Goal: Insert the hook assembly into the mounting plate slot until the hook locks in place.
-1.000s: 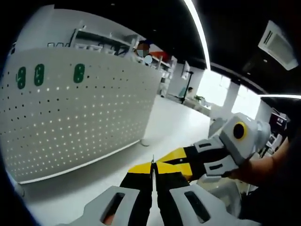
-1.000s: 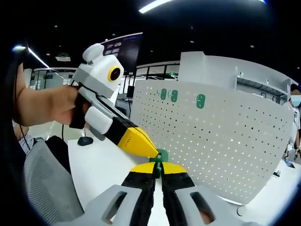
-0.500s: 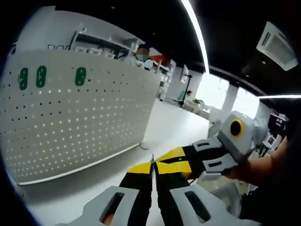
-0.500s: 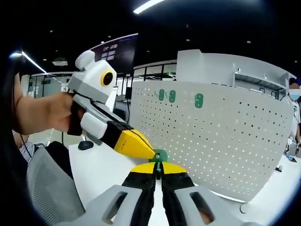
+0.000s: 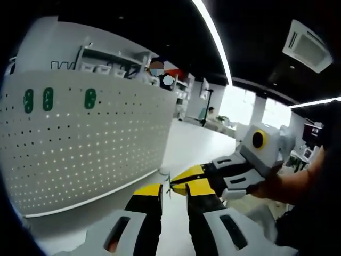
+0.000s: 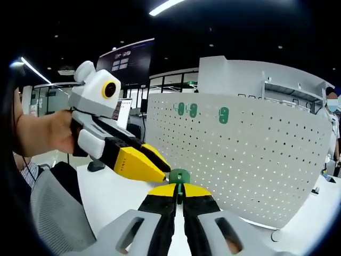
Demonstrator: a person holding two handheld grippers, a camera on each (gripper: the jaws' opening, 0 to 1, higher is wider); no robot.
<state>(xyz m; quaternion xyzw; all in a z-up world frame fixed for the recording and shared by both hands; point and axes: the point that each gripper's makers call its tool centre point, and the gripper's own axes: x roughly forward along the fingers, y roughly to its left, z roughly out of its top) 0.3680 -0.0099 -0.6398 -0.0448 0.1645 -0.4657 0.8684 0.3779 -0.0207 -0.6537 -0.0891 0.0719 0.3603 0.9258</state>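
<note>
My right claw (image 6: 179, 193) is clamped on the green hook assembly (image 6: 179, 176), held above the white table (image 6: 114, 194); my left claw (image 5: 174, 191) stands parted, its tips just at nine o'clock of the hook; the perforated mounting plate (image 6: 250, 154) stands behind, three green hooks (image 6: 192, 110) near its top.

The green hook (image 6: 179, 176) is mostly hidden between the right gripper's (image 6: 179, 188) jaws, its shape unreadable
</note>
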